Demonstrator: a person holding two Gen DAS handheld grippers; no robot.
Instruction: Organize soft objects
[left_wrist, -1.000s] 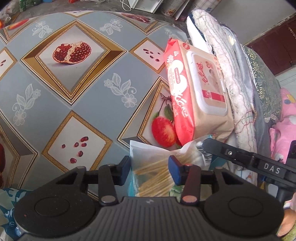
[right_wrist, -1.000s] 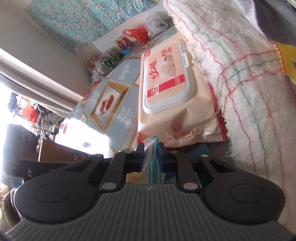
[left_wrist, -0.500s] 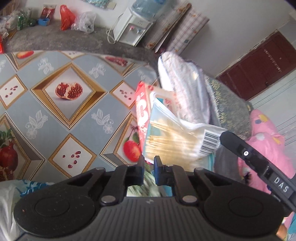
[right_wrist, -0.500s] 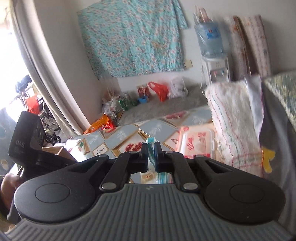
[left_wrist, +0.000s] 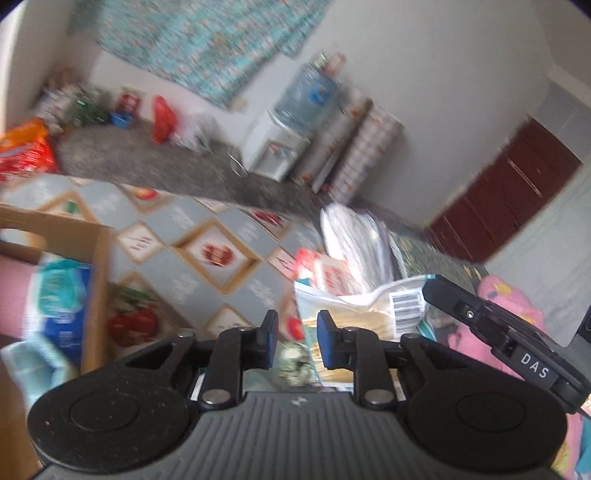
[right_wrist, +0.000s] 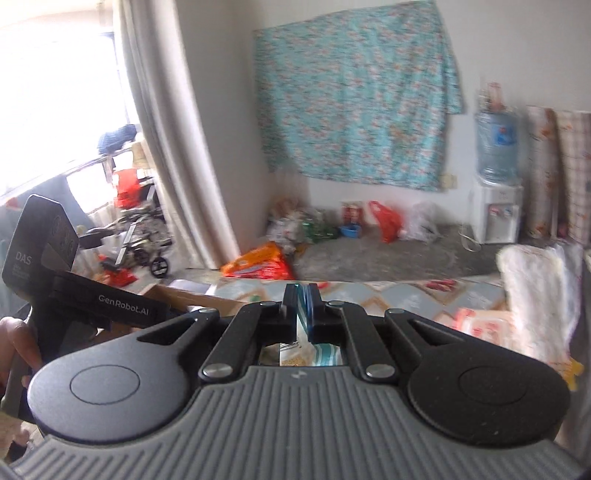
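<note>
A clear bag of cotton swabs (left_wrist: 354, 314) with a barcode label hangs above the table. My right gripper (right_wrist: 303, 310) is shut on its teal-and-white edge, and the rest of the bag (right_wrist: 317, 354) shows under the fingers. My left gripper (left_wrist: 297, 328) is opening. The bag's left edge lies in the gap near the right pad, and neither pad presses on it. A red-and-beige wet-wipes pack (left_wrist: 325, 269) leans on folded towels (left_wrist: 354, 236) behind the bag. The same pack (right_wrist: 476, 325) and towels (right_wrist: 535, 288) show at the right in the right wrist view.
A cardboard box (left_wrist: 99, 258) at the left holds blue tissue packs (left_wrist: 62, 295). The table (left_wrist: 192, 280) has a grey pomegranate-print cloth. Pink fabric (left_wrist: 517, 302) lies at the right. A hand (right_wrist: 14, 343) holds the left tool. A water dispenser (right_wrist: 495, 206) stands by the far wall.
Both grippers rose with the bag, so the views swung up from the table to the room. The left jaws closed on the bag, then parted. The right view rolled upright.
</note>
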